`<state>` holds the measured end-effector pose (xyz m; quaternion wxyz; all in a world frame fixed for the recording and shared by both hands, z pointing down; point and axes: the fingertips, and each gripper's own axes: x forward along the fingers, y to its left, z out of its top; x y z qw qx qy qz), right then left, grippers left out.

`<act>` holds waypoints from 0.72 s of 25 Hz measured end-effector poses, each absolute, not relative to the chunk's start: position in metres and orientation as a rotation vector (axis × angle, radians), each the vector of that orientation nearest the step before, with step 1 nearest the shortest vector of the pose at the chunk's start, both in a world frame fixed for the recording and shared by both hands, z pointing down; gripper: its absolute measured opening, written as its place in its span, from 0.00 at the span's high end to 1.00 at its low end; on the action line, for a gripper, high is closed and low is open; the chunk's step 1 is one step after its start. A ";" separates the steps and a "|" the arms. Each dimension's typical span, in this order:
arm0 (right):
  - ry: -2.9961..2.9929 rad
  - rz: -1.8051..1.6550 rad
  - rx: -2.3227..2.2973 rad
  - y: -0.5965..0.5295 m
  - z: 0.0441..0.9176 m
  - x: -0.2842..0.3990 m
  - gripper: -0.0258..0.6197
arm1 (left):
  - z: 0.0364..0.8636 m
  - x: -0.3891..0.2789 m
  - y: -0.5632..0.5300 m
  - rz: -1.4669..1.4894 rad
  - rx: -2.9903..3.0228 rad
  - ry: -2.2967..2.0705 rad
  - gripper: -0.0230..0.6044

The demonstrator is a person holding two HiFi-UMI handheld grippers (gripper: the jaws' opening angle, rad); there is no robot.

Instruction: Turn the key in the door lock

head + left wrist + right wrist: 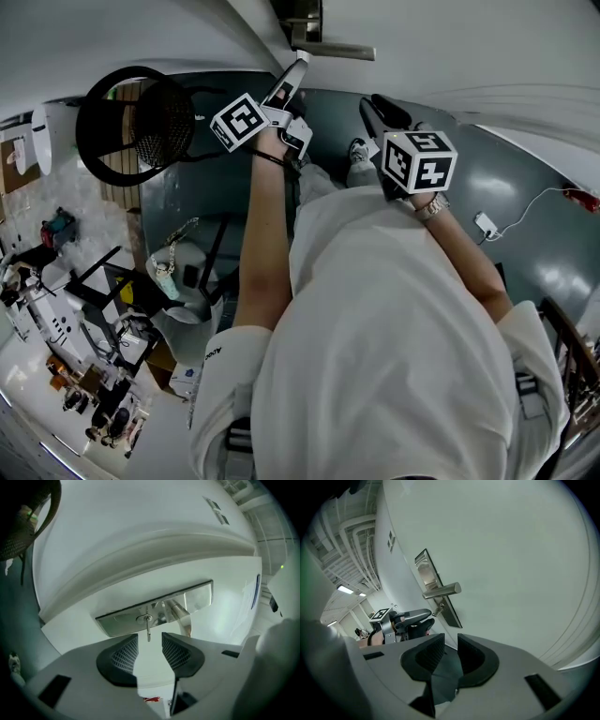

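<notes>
A small metal key (148,629) sticks out of the steel lock plate (154,609) on the white door, just below the lever handle (180,613). My left gripper (150,648) is open right in front of the key: the key's tip reaches the gap between the two ribbed pads (125,654), which do not press on it. In the head view the left gripper (292,77) points up at the handle (333,49). My right gripper (451,653) hangs back, open and empty. From there I see the plate (436,588), the key (439,609) and the left gripper (417,618).
A black mesh-backed chair (141,122) stands left of the door. A cluttered white bench (66,328) fills the lower left. On the grey-blue floor at the right lies a white cable with a plug (487,225). A dark shoe (389,112) is near the door.
</notes>
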<state>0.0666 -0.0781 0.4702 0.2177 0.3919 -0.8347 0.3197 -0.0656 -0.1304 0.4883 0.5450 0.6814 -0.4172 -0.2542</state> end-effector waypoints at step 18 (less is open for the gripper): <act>-2.599 1.314 0.912 -0.090 0.463 0.014 0.82 | 0.427 -0.079 -0.080 -0.042 2.127 -1.475 0.83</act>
